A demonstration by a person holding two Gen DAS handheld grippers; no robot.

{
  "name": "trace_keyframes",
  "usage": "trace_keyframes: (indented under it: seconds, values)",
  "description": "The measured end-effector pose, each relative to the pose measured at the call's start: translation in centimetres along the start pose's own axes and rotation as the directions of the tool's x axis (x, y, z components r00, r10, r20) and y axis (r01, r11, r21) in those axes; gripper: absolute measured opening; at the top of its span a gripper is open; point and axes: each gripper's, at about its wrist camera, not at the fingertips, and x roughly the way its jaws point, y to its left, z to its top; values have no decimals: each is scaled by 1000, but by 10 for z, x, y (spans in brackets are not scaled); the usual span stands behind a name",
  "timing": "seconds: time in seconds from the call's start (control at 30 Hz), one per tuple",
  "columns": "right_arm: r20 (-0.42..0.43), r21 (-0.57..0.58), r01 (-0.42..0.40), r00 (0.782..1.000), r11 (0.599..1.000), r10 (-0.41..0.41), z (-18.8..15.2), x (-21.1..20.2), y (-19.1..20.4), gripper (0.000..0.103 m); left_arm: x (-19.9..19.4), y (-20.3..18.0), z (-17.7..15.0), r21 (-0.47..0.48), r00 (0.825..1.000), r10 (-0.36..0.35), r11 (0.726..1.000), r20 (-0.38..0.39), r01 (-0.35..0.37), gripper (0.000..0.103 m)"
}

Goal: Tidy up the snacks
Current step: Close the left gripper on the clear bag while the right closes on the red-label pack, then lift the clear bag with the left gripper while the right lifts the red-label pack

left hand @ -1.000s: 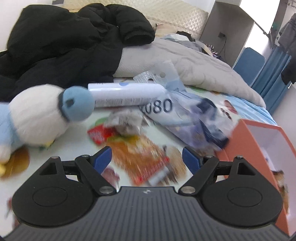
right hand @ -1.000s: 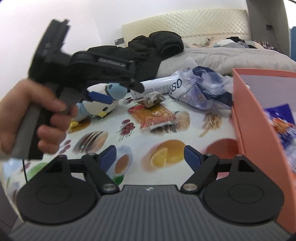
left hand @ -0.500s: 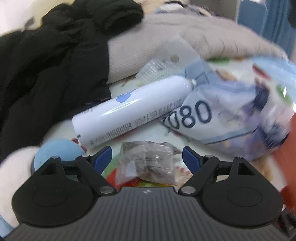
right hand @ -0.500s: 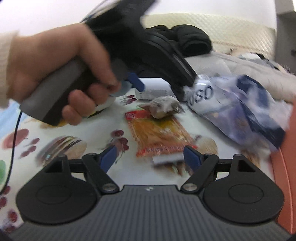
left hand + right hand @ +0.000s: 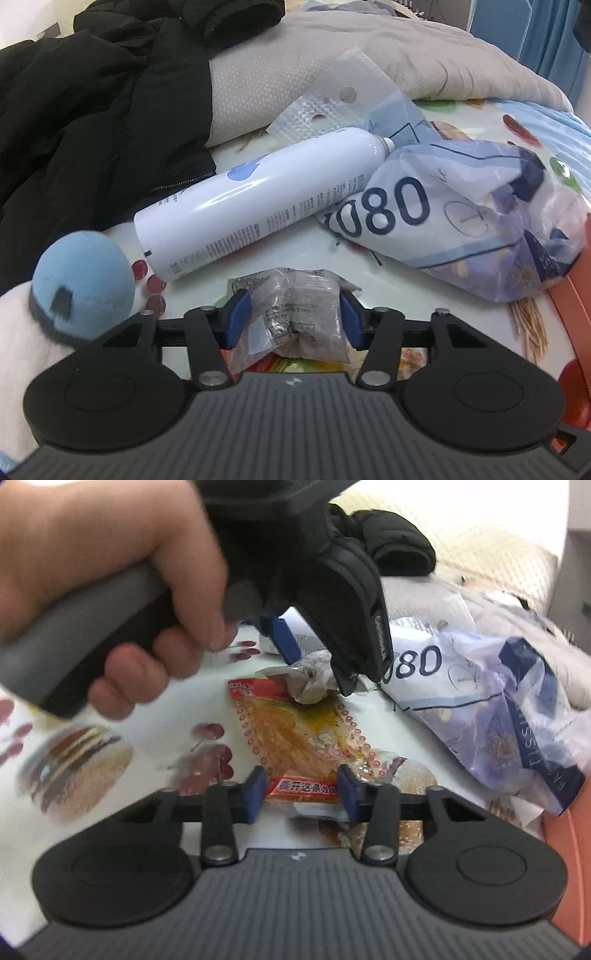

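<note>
Now two tools closing: left tool around clear packet, right tool around orange packet.

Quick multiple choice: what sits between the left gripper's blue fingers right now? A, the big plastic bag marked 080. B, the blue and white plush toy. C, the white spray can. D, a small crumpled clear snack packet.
D: in the left wrist view the small crumpled clear snack packet fills the gap of the left gripper, whose jaws are closing on it; the white spray can lies farther back.

A home bedroom: quilted headboard, grey duvet, black coat on bed.
</note>
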Motion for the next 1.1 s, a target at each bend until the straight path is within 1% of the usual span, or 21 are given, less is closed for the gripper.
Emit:
trace_keyframes:
  seconds: [0.03,0.13,0.23,0.4,0.5,0.53,0.6,0.63,0.73,0.9,1.0,1.03,1.1]
  values:
    - [0,-26,5,1000,1000,-4,-2,-2,3,32,-4,0,-3,-6,1000,1,1000,5,-1,53]
    - [-3,-50,5,1000,999,-5,-10,-15,6,29,-19,0,-13,-53,1000,-18,998,5,18,50]
    - [-7,-69,7,1000,998,-7,-18,-28,9,27,-31,-5,-25,-73,999,-43,996,5,43,48]
    - [-29,-73,9,1000,997,-11,-31,-55,17,26,-56,-16,-51,-116,997,-72,991,6,72,47]
    - [-44,-70,10,999,997,-13,-41,-76,20,26,-75,-26,-69,-129,996,-90,988,6,90,45]
    - [-48,-73,8,999,997,-12,-45,-83,21,26,-82,-29,-76,-133,996,-92,987,7,92,43]
    - [-53,-83,9,998,997,-14,-54,-98,25,26,-94,-33,-89,-162,994,-105,981,13,105,43]
    - [-57,-88,12,998,996,-17,-59,-105,27,26,-101,-35,-98,-183,993,-115,977,4,114,42]
    - [-64,-112,12,998,994,-19,-72,-126,34,26,-120,-45,-124,-201,993,-122,972,4,120,42]
    - [-82,-142,18,996,990,-30,-94,-161,41,26,-156,-56,-165,-266,989,-144,952,35,148,40]
    - [-97,-160,31,994,987,-47,-107,-182,42,26,-178,-59,-189,-329,984,-169,927,59,179,28]
    - [-101,-165,31,994,986,-48,-110,-188,43,26,-187,-60,-198,-348,981,-182,917,73,196,27]
    - [-106,-182,37,993,983,-57,-116,-198,43,26,-203,-62,-214,-379,981,-172,905,88,193,27]
